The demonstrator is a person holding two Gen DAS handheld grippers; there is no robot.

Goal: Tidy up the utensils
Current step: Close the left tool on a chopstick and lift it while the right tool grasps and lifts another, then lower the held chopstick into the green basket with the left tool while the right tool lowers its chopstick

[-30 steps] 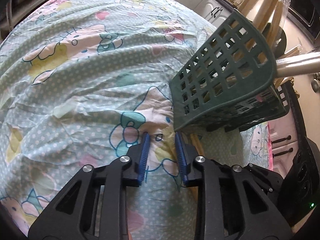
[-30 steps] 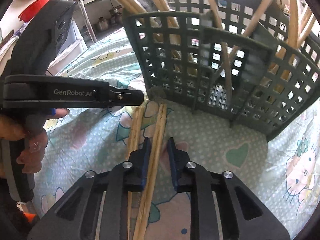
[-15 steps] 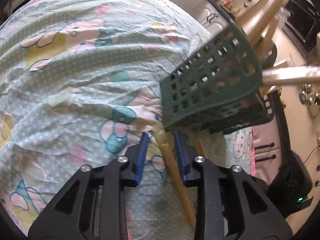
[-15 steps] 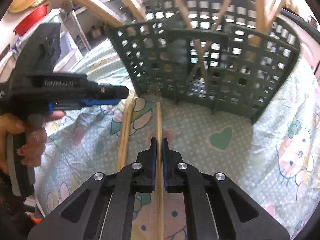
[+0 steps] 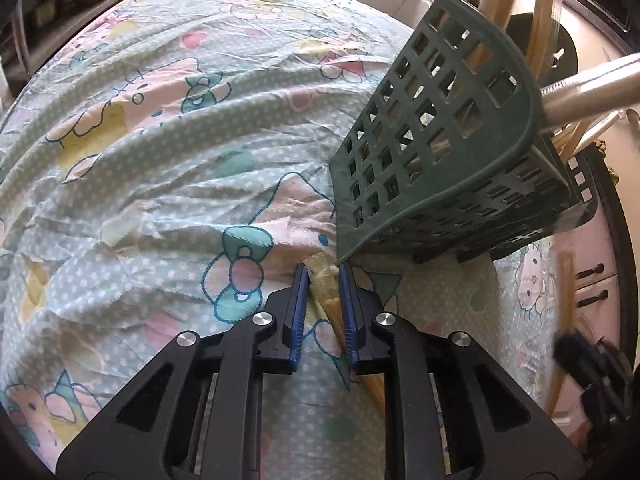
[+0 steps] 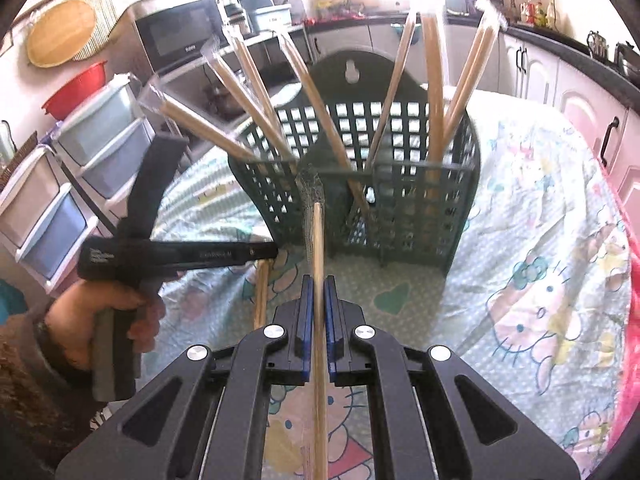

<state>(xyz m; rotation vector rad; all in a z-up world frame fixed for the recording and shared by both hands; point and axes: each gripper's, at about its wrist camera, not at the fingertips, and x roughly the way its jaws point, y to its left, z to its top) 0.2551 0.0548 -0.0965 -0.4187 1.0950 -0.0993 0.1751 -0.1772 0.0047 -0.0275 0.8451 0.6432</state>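
A dark green lattice utensil basket (image 6: 404,200) stands on the cartoon-print cloth, with several wrapped chopstick pairs (image 6: 256,120) leaning out of it. It also shows in the left wrist view (image 5: 440,152). My right gripper (image 6: 319,292) is shut on a wrapped chopstick pair (image 6: 318,248) and holds it lifted, tip in front of the basket. My left gripper (image 5: 325,280) straddles another wrapped chopstick pair (image 5: 328,292) lying on the cloth beside the basket's corner; its jaws are narrowly apart, the right pad touching it. In the right wrist view the left gripper (image 6: 264,250) is held by a hand.
The table is covered with a crumpled patterned cloth (image 5: 160,160). Plastic drawer units (image 6: 60,184), a microwave (image 6: 180,36) and cabinets (image 6: 580,92) surround the table. The right gripper (image 5: 580,360) shows at the right edge of the left wrist view.
My right gripper shut on one chopstick pair and lifted it off the cloth. My left gripper moved over the other pair on the cloth and narrowed its jaws around it.
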